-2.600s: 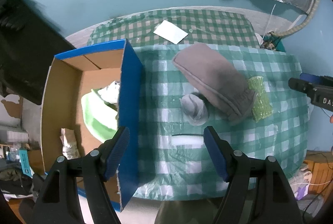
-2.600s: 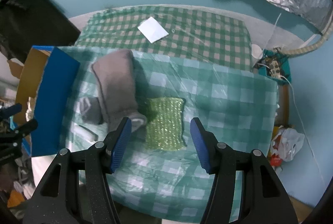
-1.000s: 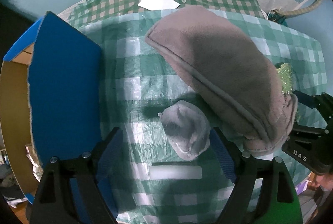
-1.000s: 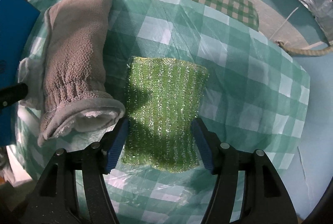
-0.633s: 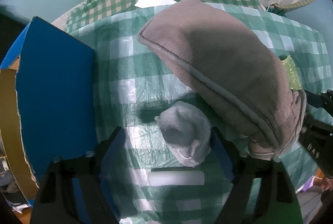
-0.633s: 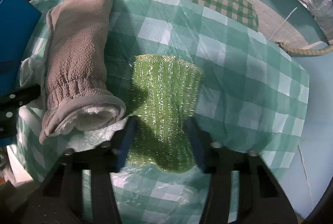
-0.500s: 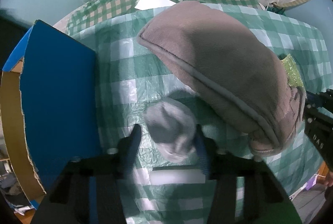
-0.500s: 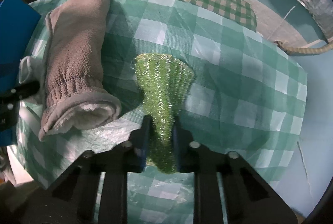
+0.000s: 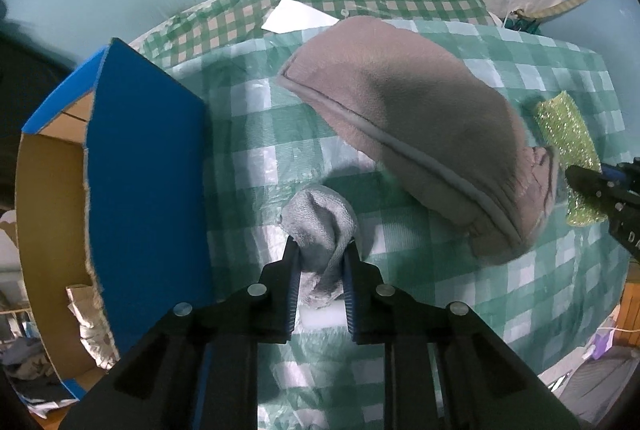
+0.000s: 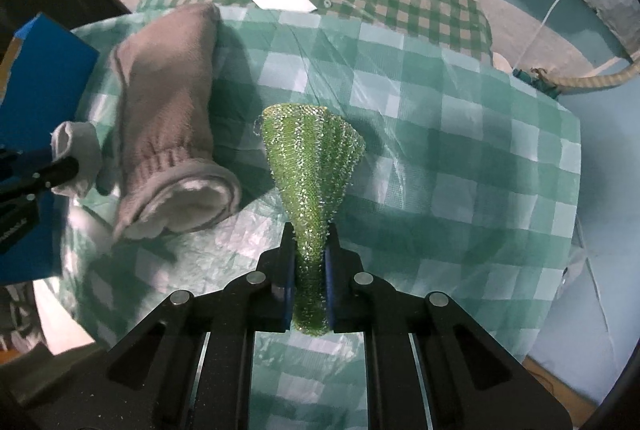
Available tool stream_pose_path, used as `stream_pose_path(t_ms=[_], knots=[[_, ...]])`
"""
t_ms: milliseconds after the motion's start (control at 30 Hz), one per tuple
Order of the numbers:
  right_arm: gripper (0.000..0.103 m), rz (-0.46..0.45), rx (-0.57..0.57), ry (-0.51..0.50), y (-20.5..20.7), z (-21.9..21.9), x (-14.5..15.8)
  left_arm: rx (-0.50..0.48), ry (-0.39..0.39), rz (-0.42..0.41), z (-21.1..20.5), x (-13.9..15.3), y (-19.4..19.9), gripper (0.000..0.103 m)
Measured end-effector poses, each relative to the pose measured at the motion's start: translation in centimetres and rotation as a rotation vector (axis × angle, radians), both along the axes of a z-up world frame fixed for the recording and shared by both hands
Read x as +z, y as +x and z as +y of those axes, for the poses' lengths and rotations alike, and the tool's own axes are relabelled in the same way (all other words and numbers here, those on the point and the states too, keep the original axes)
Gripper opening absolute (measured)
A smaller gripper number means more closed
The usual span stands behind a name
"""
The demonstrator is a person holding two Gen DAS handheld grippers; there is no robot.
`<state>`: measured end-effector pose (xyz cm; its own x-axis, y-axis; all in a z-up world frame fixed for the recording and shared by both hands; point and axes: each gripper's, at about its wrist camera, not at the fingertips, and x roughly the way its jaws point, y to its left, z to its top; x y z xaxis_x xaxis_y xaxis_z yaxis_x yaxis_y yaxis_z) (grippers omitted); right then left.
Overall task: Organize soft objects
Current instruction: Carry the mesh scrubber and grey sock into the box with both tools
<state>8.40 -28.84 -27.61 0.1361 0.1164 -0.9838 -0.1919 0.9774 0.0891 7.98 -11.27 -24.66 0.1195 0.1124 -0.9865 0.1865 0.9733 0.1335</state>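
The left gripper [image 9: 319, 252] fills the bottom of its wrist view with two matt black, angular arms, each carrying two round silver screw heads and ending in a narrow finger faced with a ribbed blue pad. The right gripper [image 10: 310, 250] has the same build at the bottom of its own view: black arms with long slots, silver screws, blue pads. Where it enters the left wrist view at the right edge, white letters mark its black body.

On the tabletop [image 9: 248, 166] the mitt [image 9: 404, 134] lies between the box [image 9: 144, 166] at its left edge and the scrubber [image 10: 312, 166] to the right, the small cloth [image 9: 320, 226] beside the mitt, a paper sheet [image 9: 298, 20] behind them.
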Motion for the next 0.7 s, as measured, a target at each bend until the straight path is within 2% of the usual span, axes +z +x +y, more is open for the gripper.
stream_pose_path(t_ms=[700], knots=[[0.009,-0.085,0.047,0.077,-1.8,2.1,8.3,0.016,-0.031,-0.079,1.1,6.7,-3.1,0.019]])
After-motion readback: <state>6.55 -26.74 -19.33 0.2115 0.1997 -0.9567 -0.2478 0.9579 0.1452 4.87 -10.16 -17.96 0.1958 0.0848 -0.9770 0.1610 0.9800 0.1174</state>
